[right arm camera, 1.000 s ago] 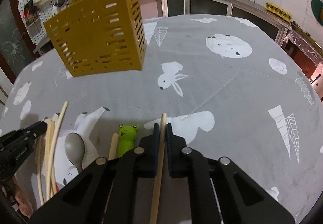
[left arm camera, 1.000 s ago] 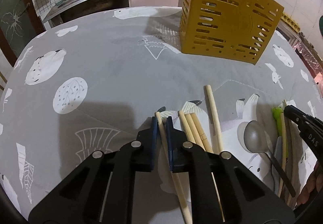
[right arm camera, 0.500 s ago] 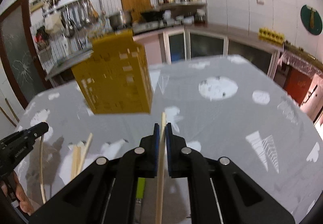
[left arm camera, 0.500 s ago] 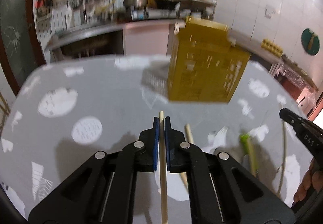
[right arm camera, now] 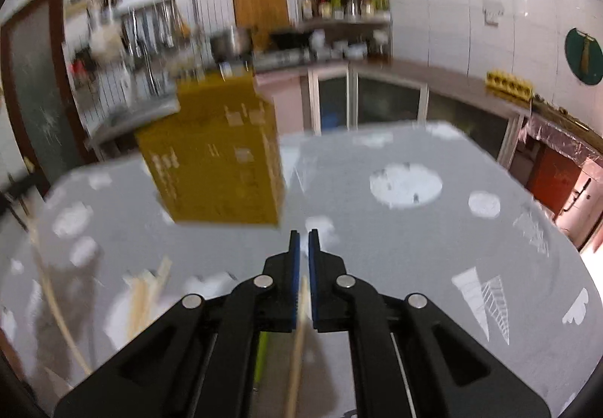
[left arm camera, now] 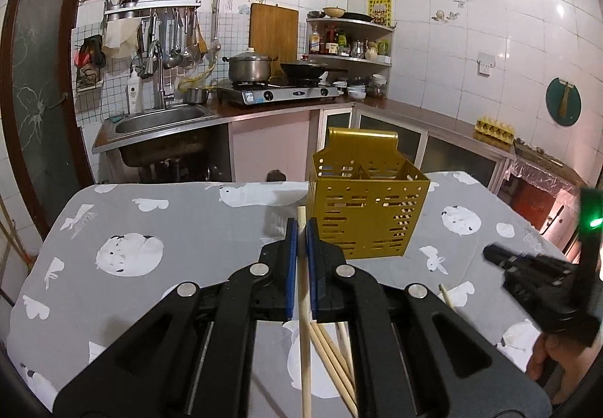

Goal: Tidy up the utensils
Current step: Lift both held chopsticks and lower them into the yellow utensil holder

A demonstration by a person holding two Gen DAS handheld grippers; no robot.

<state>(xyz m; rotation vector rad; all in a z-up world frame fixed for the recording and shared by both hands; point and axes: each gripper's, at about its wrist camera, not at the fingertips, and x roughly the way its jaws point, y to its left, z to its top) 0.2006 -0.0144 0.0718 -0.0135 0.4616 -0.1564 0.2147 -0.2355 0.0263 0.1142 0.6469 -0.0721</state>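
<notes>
- The left claw point(left arm camera: 300, 229) is shut tight on one chopstick point(left arm camera: 304, 323). The stick pokes out just past the tips and hangs down behind them.
- The right claw point(right arm camera: 303, 241) pinches its own stick point(right arm camera: 297, 342) far back between the pads. This view is blurry.
- Under the left claw, more sticks point(left arm camera: 331, 354) lie on the table point(left arm camera: 188, 229).
- I think this is the carry step: both sticks are lifted, not yet put away.
- Ahead and a bit right of the left claw stands the yellow basket point(left arm camera: 367, 214), open on top.
- Next, each stick must go up over the rim and drop in, one at a time so the claws do not bump.
- Far behind are a sink point(left arm camera: 162, 120) and a pot point(left arm camera: 248, 67).
</notes>
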